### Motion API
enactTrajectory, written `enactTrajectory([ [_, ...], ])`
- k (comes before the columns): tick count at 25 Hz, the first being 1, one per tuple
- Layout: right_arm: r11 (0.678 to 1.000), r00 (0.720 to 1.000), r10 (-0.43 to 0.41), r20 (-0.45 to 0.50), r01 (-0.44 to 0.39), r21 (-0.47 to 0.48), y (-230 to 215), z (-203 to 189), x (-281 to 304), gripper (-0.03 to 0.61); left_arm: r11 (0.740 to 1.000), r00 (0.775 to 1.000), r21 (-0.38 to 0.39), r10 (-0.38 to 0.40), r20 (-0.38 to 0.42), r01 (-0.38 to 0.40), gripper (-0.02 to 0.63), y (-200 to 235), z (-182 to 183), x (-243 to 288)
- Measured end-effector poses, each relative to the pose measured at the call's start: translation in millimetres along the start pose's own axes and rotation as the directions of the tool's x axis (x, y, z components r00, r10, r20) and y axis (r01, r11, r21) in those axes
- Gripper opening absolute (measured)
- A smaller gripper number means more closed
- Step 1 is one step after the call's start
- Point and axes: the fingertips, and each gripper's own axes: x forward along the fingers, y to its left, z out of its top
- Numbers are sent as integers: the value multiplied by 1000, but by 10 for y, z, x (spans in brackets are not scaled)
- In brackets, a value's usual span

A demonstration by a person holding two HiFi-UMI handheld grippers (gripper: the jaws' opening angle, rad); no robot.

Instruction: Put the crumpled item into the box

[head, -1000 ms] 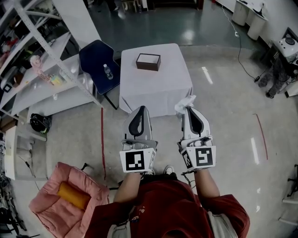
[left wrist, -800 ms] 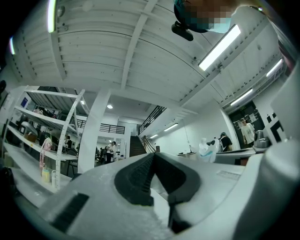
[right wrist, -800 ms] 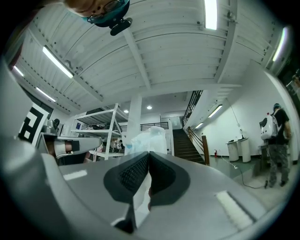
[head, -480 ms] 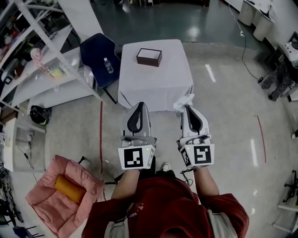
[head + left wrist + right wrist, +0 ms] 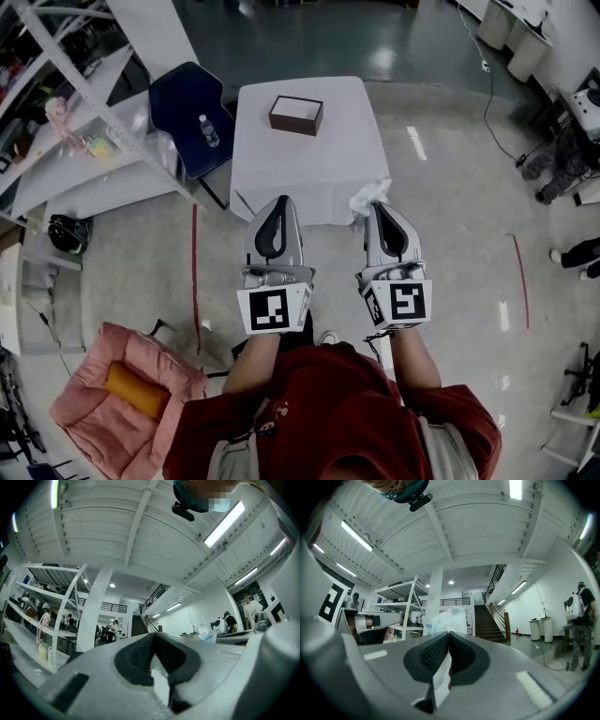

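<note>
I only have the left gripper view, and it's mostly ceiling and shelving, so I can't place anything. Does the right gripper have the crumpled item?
Observer: Yes. The right gripper is shut on the crumpled item, which pokes out past its tips.
Operator: Where's the box?
Observer: The box sits on the far part of the table, well ahead of the right gripper.
Operator: Anything next to the table?
Observer: A blue chair with a bottle on its seat, on your left side.
</note>
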Motion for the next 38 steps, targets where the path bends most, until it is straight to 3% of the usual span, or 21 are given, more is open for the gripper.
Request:
enactTrajectory([
  [22,999,999,-9,-54,7,-37,298,-255,2131,6,996,1000,-86,-19,-7,19,3,1501,-328,1479],
  [28,999,999,-22,-47,20,-48,386,-290,2461,6,997,998,-52,-61,-28,60,3,1745,-480,1674],
  [33,997,998,-45,-55,41,-69,421,-332,2652,6,991,998,-122,-60,10,61,3,1910,-465,1845],
  [38,994,997,-58,-49,53,-95,381,-301,2772,6,988,997,-131,-77,13,78,3,1939,-507,1979],
])
